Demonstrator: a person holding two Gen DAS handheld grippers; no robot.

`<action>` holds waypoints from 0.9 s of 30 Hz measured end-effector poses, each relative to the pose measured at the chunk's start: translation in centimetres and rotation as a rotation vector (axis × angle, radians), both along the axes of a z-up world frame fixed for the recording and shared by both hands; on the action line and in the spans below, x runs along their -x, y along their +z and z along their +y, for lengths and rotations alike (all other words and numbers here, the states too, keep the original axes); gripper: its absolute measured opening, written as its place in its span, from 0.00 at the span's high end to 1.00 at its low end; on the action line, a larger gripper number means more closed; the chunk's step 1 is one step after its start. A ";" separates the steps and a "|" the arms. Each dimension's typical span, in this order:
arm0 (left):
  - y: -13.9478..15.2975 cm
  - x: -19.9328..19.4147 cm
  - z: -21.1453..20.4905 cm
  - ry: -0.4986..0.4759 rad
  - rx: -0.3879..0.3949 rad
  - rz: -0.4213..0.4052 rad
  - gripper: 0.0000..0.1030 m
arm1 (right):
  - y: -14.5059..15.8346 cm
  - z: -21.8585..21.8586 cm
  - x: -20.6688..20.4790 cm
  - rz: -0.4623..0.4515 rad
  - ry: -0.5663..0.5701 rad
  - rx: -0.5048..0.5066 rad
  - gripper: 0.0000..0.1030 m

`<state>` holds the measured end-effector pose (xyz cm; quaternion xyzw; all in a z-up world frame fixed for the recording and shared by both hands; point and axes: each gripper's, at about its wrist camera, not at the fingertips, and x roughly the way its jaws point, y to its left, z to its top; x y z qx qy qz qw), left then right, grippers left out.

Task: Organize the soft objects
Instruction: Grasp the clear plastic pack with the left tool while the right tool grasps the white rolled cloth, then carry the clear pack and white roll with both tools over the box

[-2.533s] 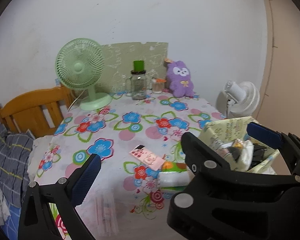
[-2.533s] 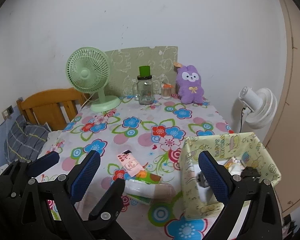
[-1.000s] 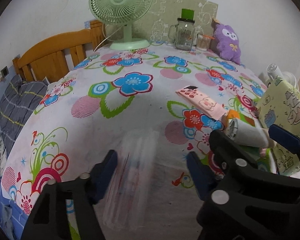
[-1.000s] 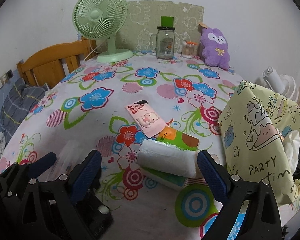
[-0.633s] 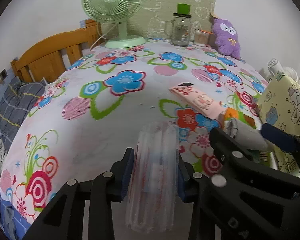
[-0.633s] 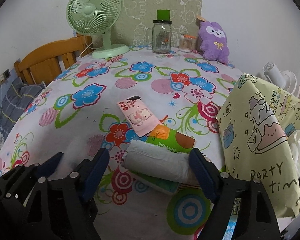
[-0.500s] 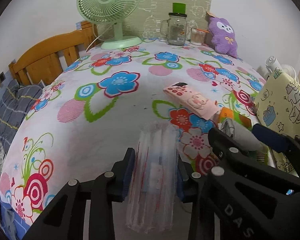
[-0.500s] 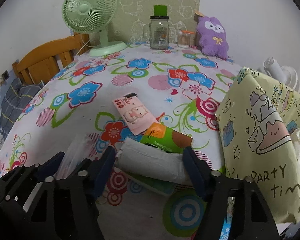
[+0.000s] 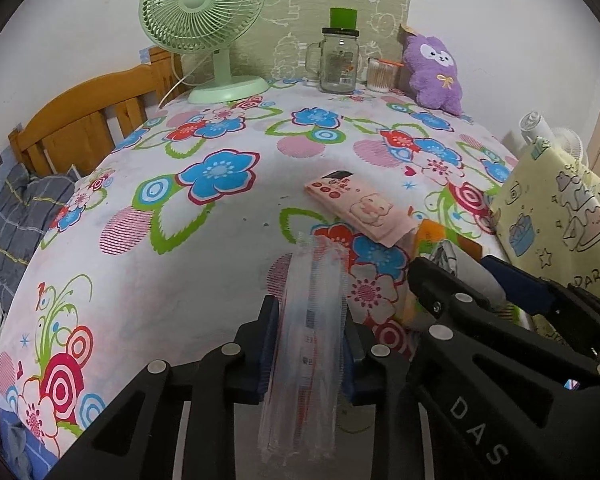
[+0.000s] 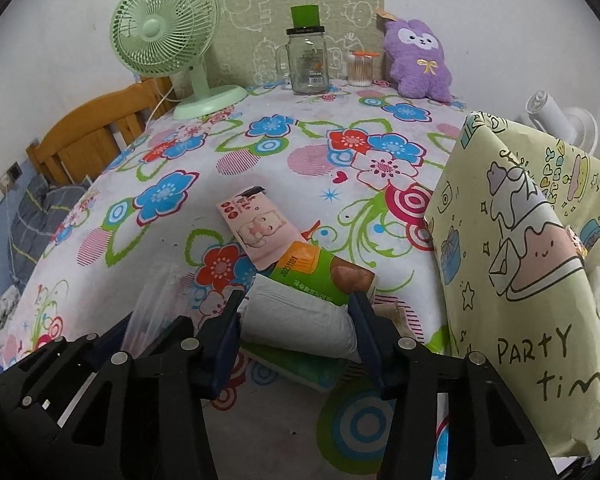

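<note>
My left gripper (image 9: pixel 306 320) is shut on a clear plastic packet (image 9: pixel 308 344) and holds it just over the flowered tablecloth (image 9: pixel 180 248). My right gripper (image 10: pixel 296 312) is shut on a white soft pack (image 10: pixel 300 324) that lies on green and orange packets (image 10: pixel 316 276). A pink packet with a pig picture (image 10: pixel 256 228) lies just beyond; it also shows in the left wrist view (image 9: pixel 360 208). A yellow-green "party time" fabric bin (image 10: pixel 520 280) stands at the right with white soft things inside.
At the table's back stand a green fan (image 10: pixel 168 40), a glass mug jar (image 10: pixel 308 64), a cotton-swab jar (image 10: pixel 360 68) and a purple plush (image 10: pixel 416 60). A wooden headboard (image 9: pixel 80 128) and bedding are left; a white fan (image 10: pixel 560 116) is right.
Both grippers came down to the table and closed: the left on the clear packet, which is now lifted a little, the right on the white soft pack.
</note>
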<state>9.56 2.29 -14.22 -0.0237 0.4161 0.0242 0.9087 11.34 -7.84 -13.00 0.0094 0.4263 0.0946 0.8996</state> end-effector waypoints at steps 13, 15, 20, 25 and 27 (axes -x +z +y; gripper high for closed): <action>2.2 1.0 -0.2 -0.008 0.008 -0.047 0.75 | 2.2 -0.3 1.0 -0.037 0.003 -0.018 0.47; 2.6 1.1 -0.2 -0.009 0.010 -0.053 0.75 | 2.8 -0.3 1.2 -0.047 0.004 -0.014 0.47; 3.8 1.4 -0.2 -0.013 0.010 -0.074 0.75 | 4.0 -0.3 1.4 -0.072 0.006 -0.009 0.47; 5.0 1.7 -0.2 -0.015 0.011 -0.096 0.75 | 5.4 -0.2 1.8 -0.097 0.008 -0.005 0.47; 5.4 1.9 -0.2 -0.015 0.011 -0.104 0.75 | 5.9 -0.1 1.9 -0.106 0.009 -0.004 0.47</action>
